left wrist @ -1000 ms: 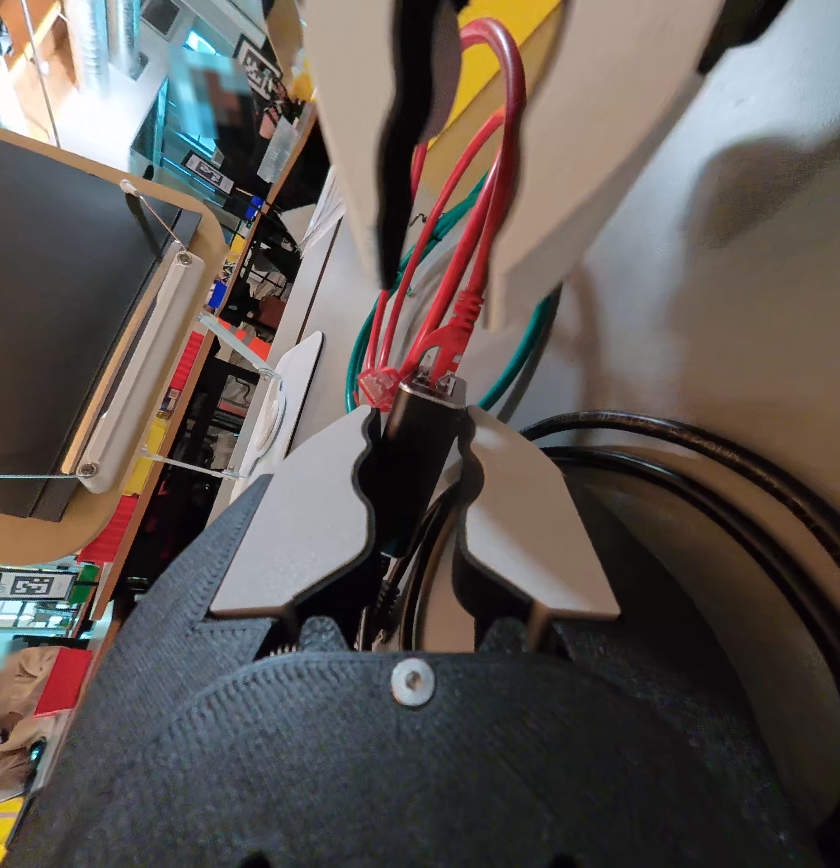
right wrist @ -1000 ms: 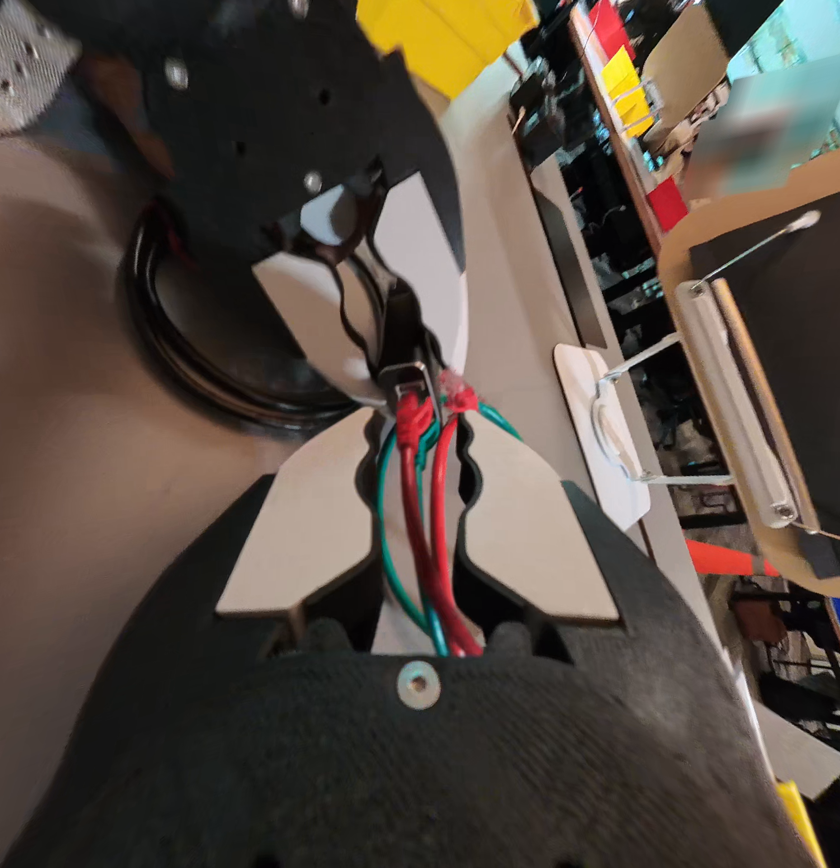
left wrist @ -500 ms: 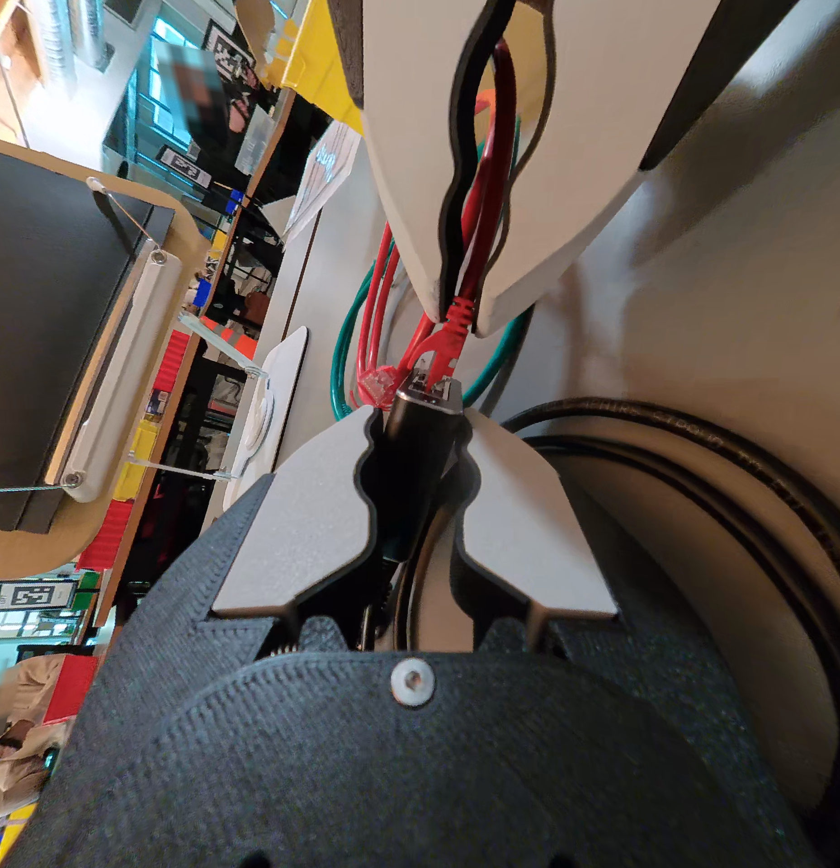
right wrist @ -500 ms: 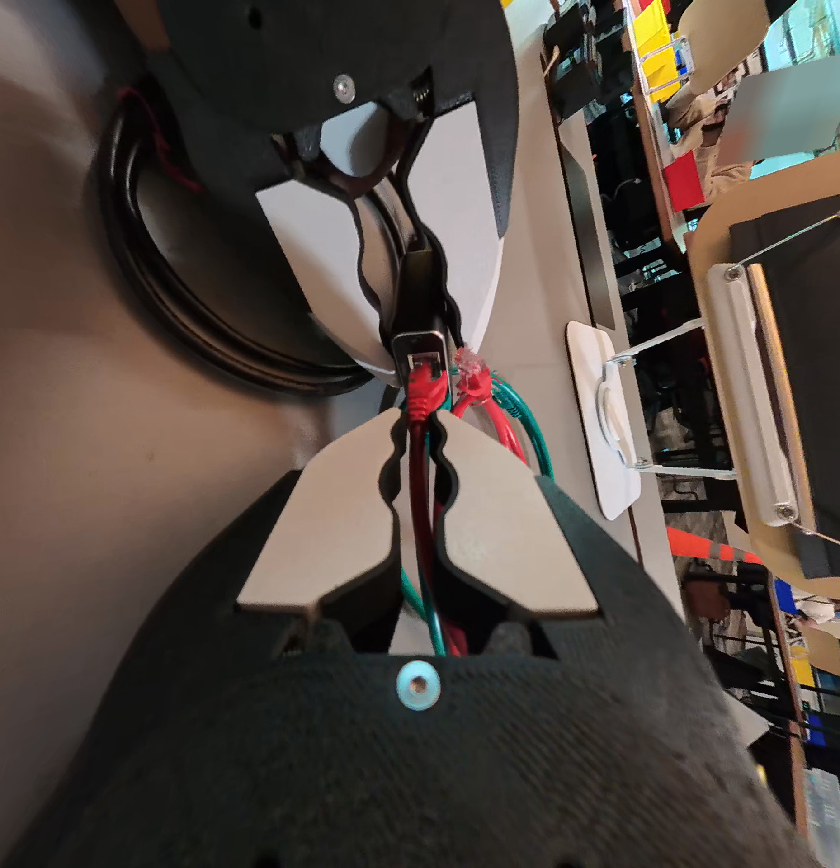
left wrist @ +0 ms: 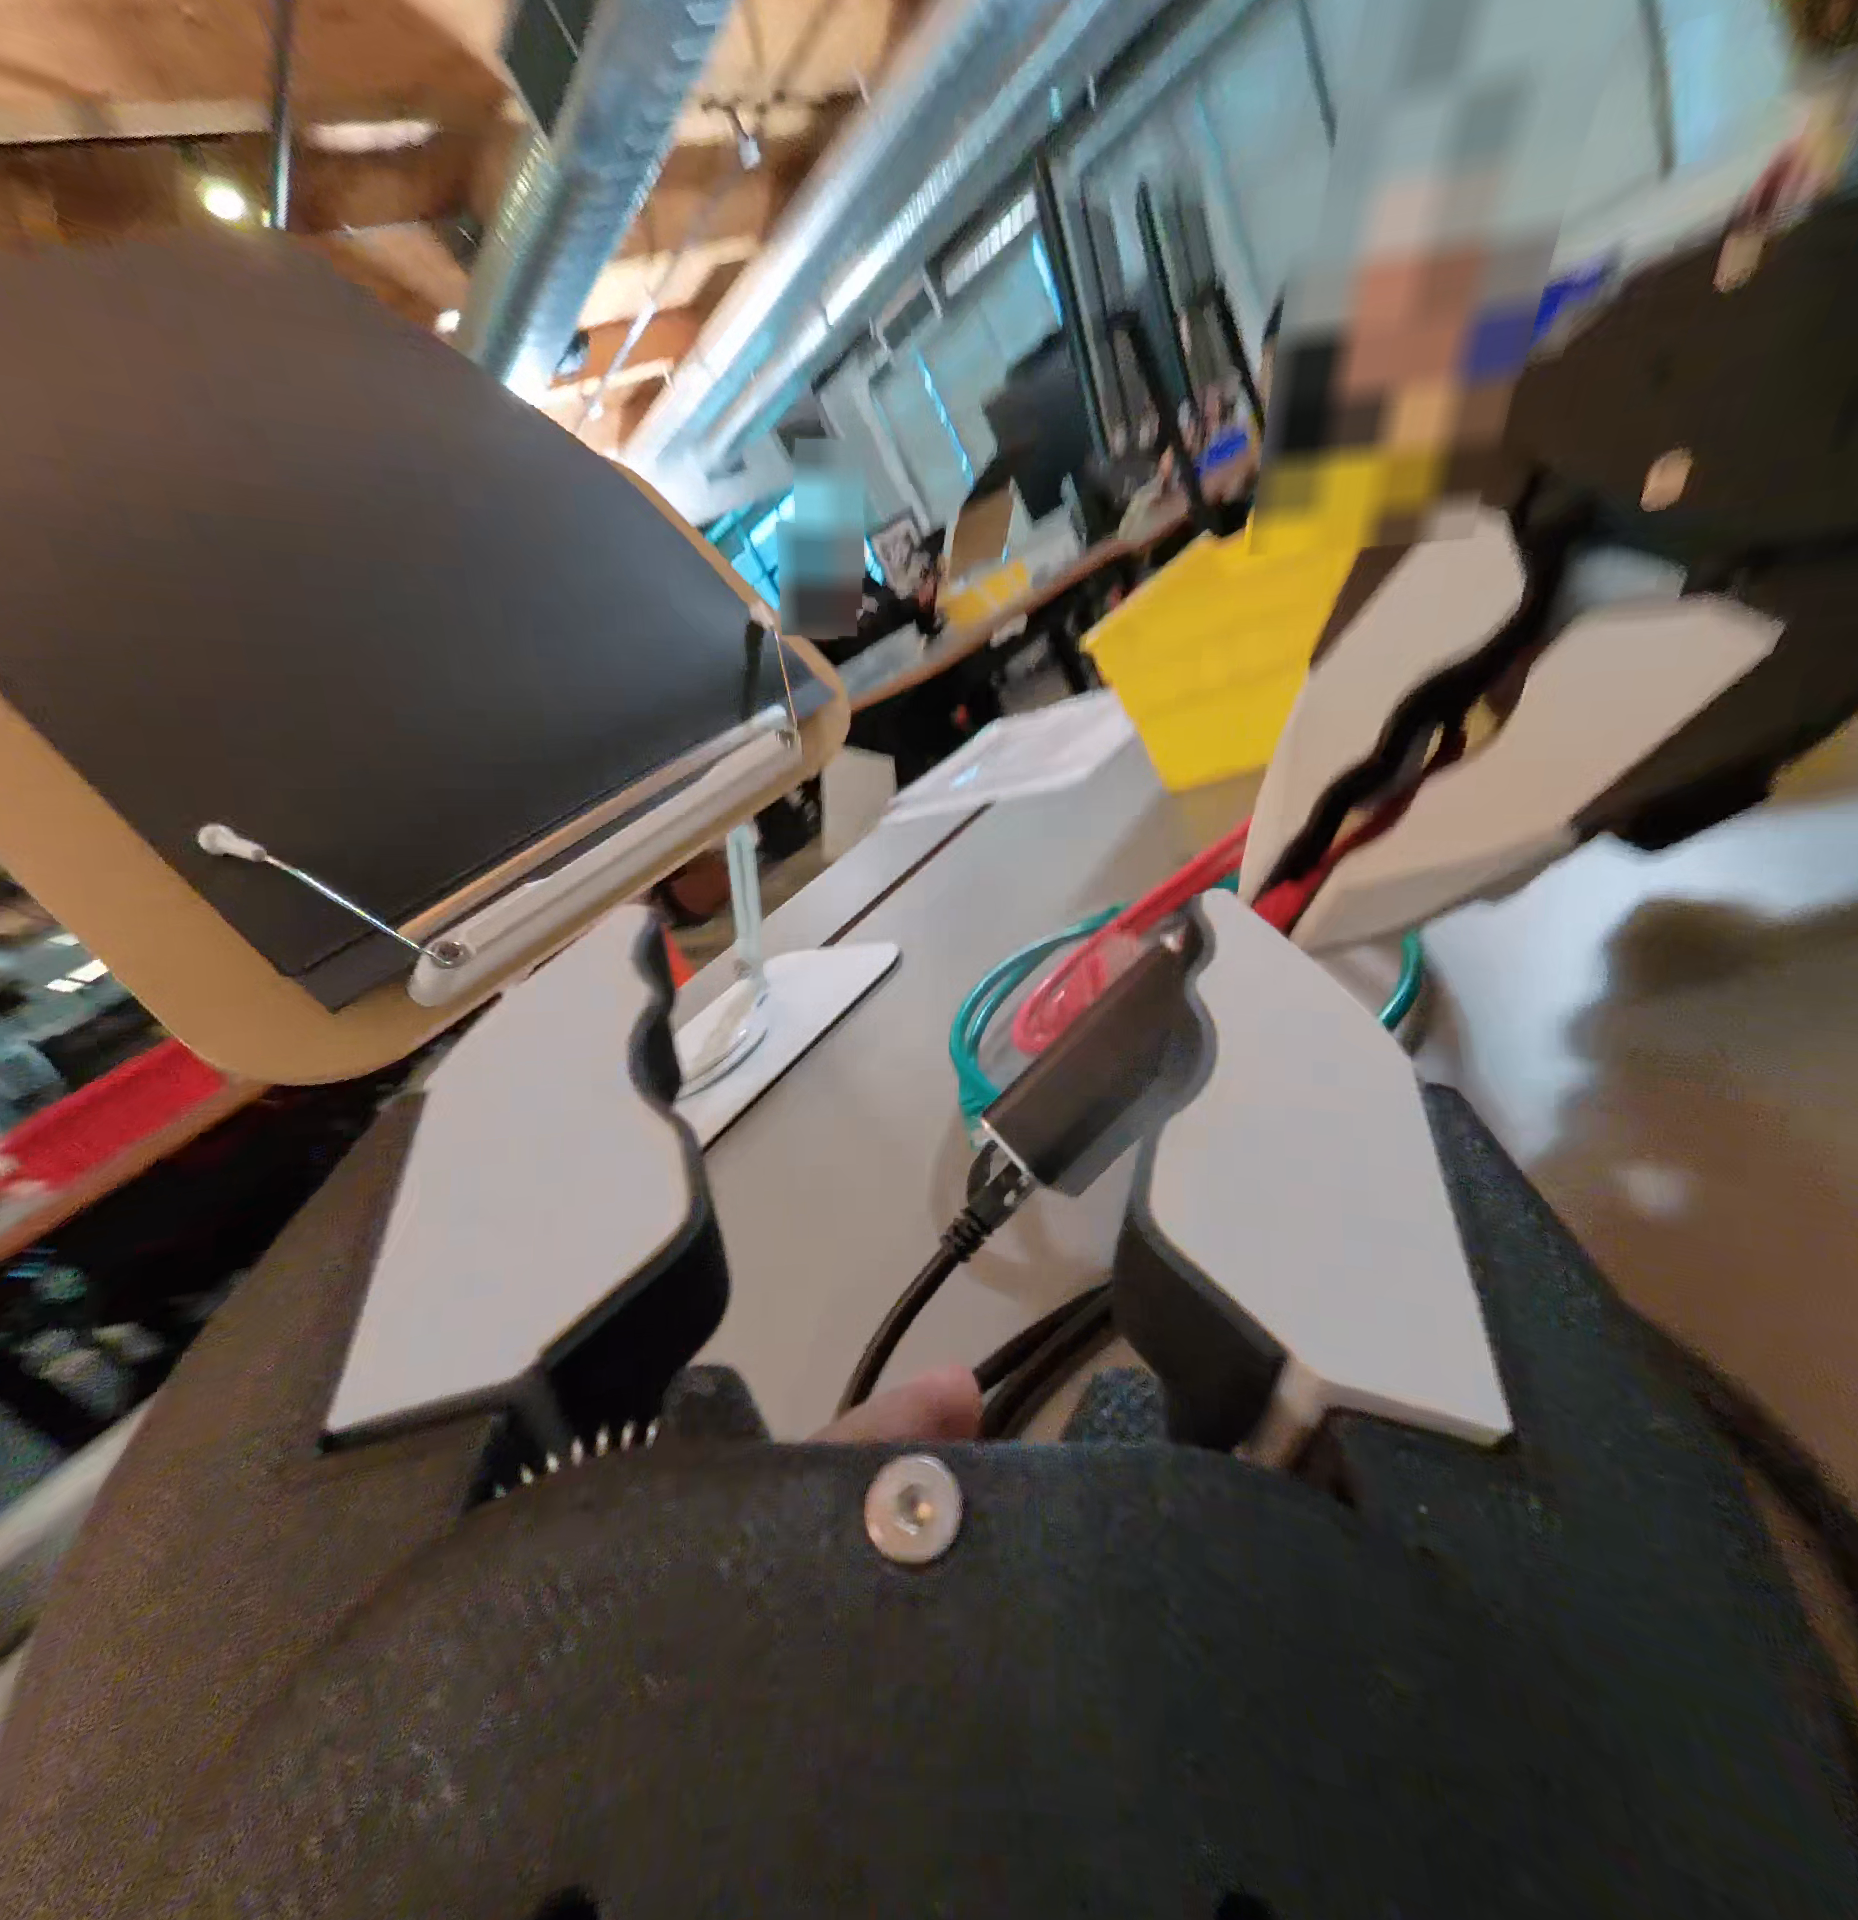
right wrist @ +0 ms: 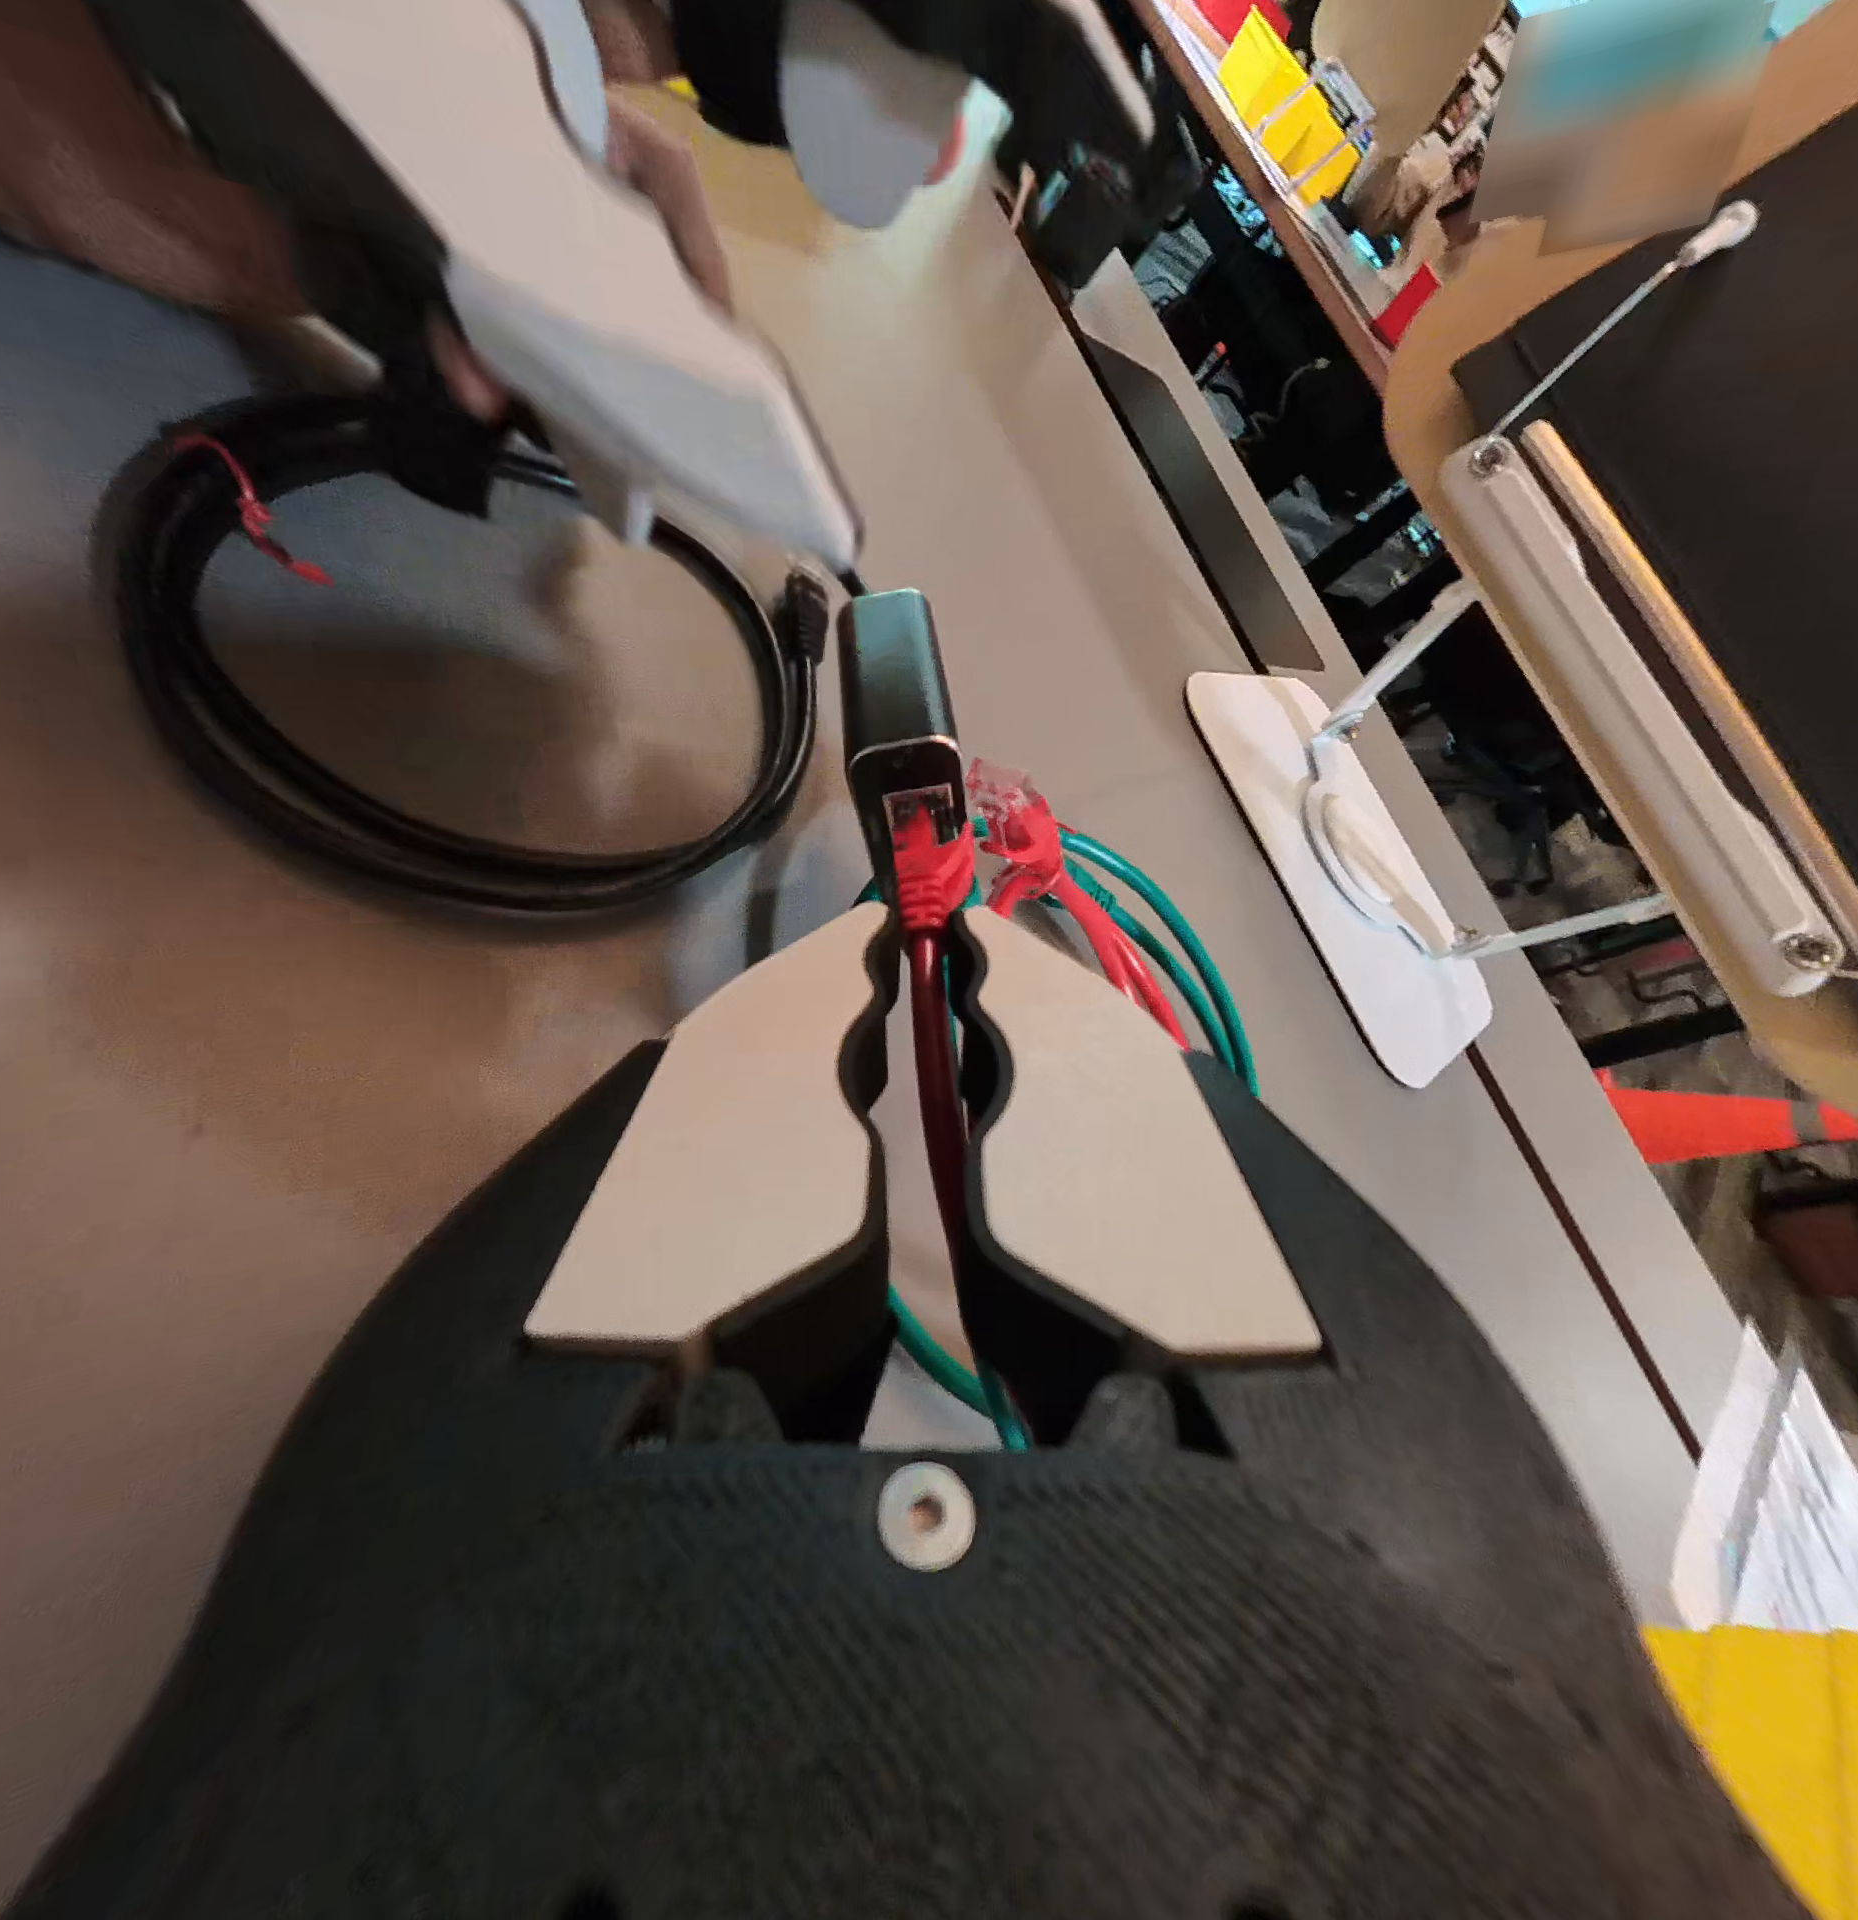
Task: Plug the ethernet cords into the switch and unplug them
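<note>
The switch is a small black adapter (right wrist: 894, 696) lying on the grey table (right wrist: 281, 1039). A red ethernet plug (right wrist: 930, 852) sits in its port. My right gripper (right wrist: 923, 920) is shut on that red cord (right wrist: 935, 1081) just behind the plug. A second red plug (right wrist: 1013, 821) lies loose beside it, over green cords (right wrist: 1174, 945). My left gripper (left wrist: 930, 914) is open, with the adapter (left wrist: 1091, 1060) between its fingers, close to the right finger (left wrist: 1289, 1122). The right gripper also shows in the left wrist view (left wrist: 1424, 769).
A coiled black cable (right wrist: 437, 831) lies left of the adapter. A stand with a white base (right wrist: 1340, 883) holds a black board with a tan rim (left wrist: 333, 623) over the table edge. A yellow bin (left wrist: 1216, 665) and papers (left wrist: 1029, 758) are farther back.
My left gripper has opened, let go of the adapter and swung away. My right gripper stays shut on the red cord, with its plug in the adapter.
</note>
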{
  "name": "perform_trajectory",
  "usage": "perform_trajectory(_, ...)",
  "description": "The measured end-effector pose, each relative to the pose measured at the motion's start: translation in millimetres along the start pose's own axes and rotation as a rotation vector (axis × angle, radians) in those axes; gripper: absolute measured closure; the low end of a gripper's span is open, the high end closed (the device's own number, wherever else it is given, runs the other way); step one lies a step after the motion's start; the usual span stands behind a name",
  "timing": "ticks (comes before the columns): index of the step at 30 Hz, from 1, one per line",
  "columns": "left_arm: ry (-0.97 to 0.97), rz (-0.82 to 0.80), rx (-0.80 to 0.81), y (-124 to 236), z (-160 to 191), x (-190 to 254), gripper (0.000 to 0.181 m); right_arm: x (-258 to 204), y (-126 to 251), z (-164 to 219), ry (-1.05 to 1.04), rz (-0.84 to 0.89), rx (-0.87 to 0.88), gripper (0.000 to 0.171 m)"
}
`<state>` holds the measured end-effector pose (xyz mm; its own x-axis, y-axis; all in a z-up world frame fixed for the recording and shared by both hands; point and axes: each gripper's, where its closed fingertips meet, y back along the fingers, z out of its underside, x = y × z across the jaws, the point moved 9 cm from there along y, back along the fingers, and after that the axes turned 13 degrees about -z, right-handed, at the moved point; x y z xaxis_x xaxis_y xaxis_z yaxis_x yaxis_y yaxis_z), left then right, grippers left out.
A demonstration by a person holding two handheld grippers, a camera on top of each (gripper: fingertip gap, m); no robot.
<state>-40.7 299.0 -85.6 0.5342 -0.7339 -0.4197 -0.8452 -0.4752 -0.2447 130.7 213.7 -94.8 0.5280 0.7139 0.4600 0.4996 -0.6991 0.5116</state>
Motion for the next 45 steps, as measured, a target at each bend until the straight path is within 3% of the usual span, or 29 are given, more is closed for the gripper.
perform_trajectory(3, 0.216, 0.08, -0.018, 2, 2, -11, 0.119, 3, -2, 0, -0.049, 0.043, 0.0, 0.163)
perform_trajectory(9, 0.237, 0.054, -0.102, -2, 6, -14, 0.125, -1, -10, -8, -0.069, 0.109, -0.008, 0.162)
perform_trajectory(13, 0.253, 0.081, -0.23, -7, -5, -13, 0.115, -3, -12, -11, -0.071, 0.134, -0.014, 0.163)
perform_trajectory(16, 0.412, 0.125, -0.383, -16, -14, -23, 0.106, 0, -11, -8, -0.113, 0.125, 0.008, 0.162)
perform_trajectory(19, 0.593, 0.237, -0.643, -23, 4, -20, 0.081, 1, -12, -8, -0.146, 0.113, 0.026, 0.162)
perform_trajectory(21, 0.657, 0.276, -0.732, -23, 20, -13, 0.082, -2, -14, -9, -0.143, 0.11, 0.027, 0.162)
perform_trajectory(23, 0.669, 0.269, -0.7, -22, 26, -8, 0.1, -6, -16, -11, -0.135, 0.101, 0.03, 0.162)
perform_trajectory(26, 0.642, 0.262, -0.658, -22, 25, -5, 0.113, -13, -18, -14, -0.115, 0.084, 0.031, 0.162)
perform_trajectory(45, 0.634, 0.294, -0.835, -21, 38, 4, 0.119, -22, -29, -8, -0.075, -0.01, -0.04, 0.161)
